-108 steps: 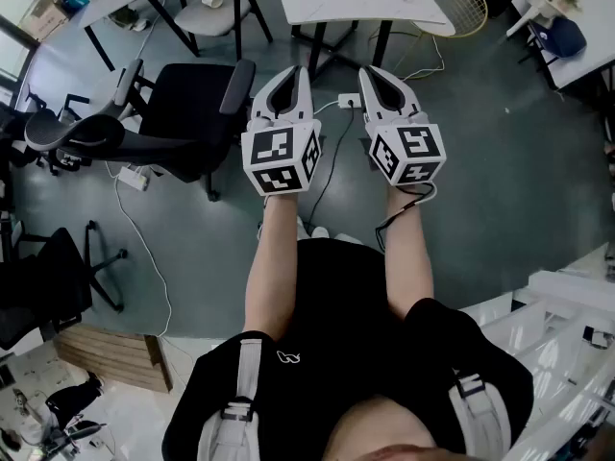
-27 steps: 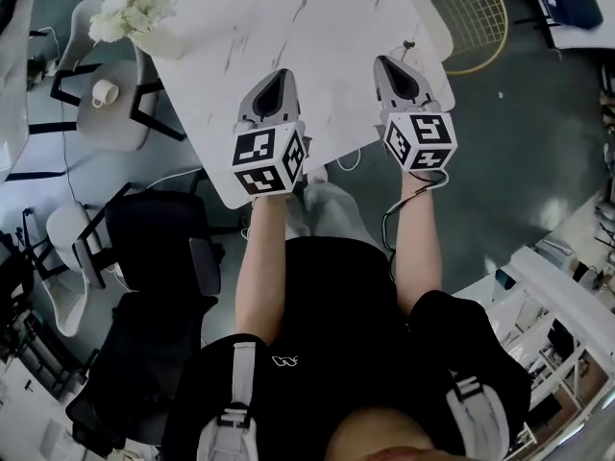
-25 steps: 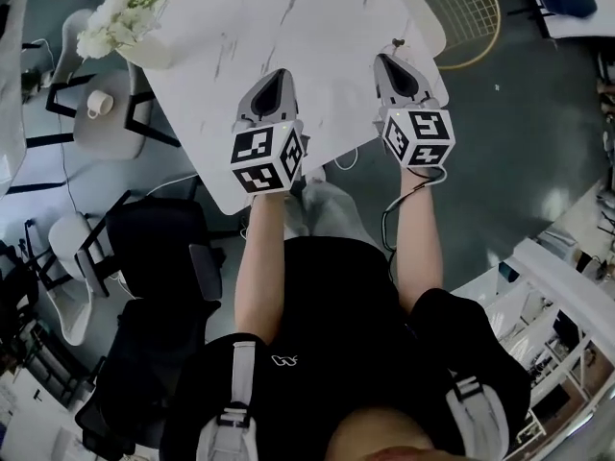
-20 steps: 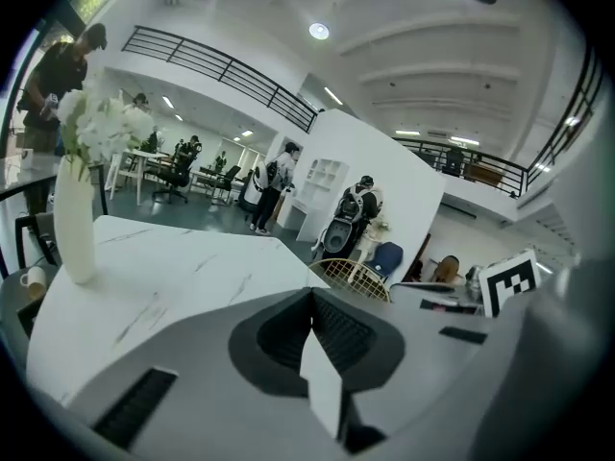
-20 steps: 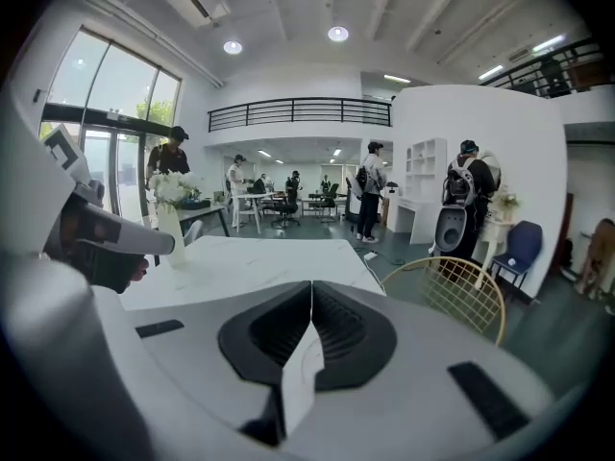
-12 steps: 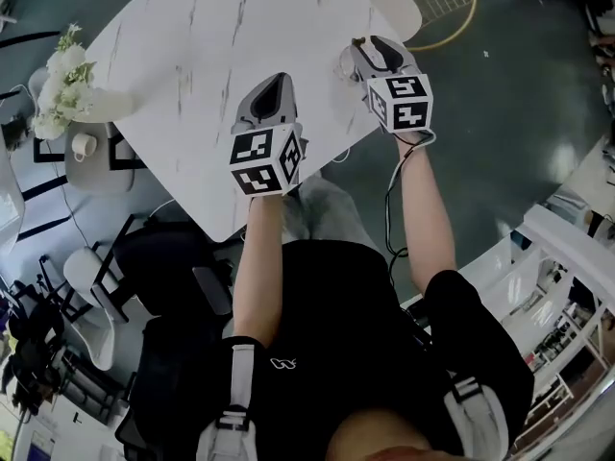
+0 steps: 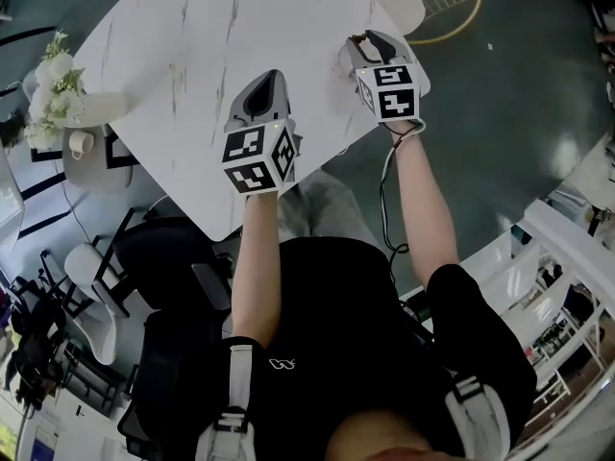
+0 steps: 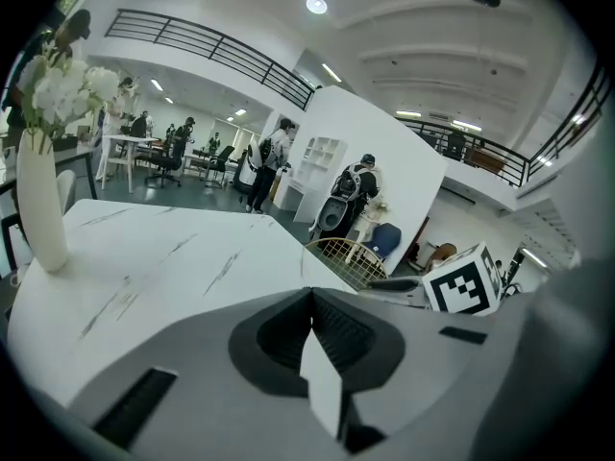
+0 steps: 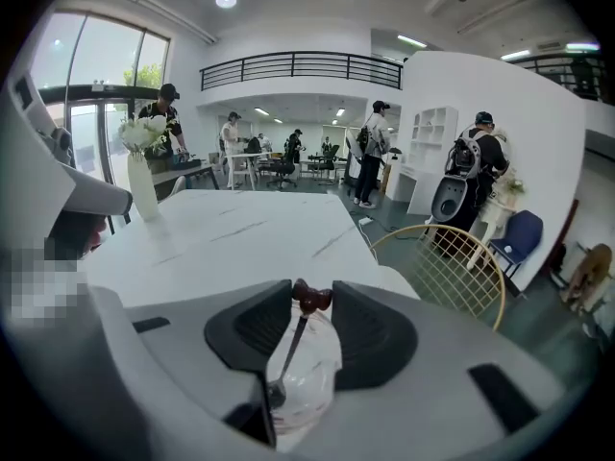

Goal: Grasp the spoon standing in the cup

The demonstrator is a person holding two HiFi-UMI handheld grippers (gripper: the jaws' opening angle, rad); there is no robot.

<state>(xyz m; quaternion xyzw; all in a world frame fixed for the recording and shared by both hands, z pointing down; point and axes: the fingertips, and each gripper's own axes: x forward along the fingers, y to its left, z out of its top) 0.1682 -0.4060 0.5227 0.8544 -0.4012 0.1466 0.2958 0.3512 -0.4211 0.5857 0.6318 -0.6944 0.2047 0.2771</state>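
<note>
A clear glass cup (image 9: 309, 380) stands near the right edge of the white marble table (image 7: 192, 56). In it stands a metal spoon (image 9: 286, 351) with a dark red knob at the top. My right gripper (image 9: 312, 292) straddles the cup, and its jaws are opening with the spoon's knob between the tips. Whether the tips touch the knob I cannot tell. In the head view the right gripper (image 7: 369, 44) sits over the cup (image 7: 345, 62). My left gripper (image 7: 261, 88) hovers over the table's near part, its jaws (image 8: 312, 294) together and nothing between them.
A white vase of flowers (image 7: 56, 83) stands at the table's far left corner. A gold wire chair (image 9: 444, 265) is just beyond the cup's side of the table. Dark office chairs (image 7: 178, 257) stand on the floor at the left. People stand far off.
The table has slid down and left in the head view. My right gripper has reached forward to the cup at the table's edge and now straddles it. The left gripper keeps its place.
</note>
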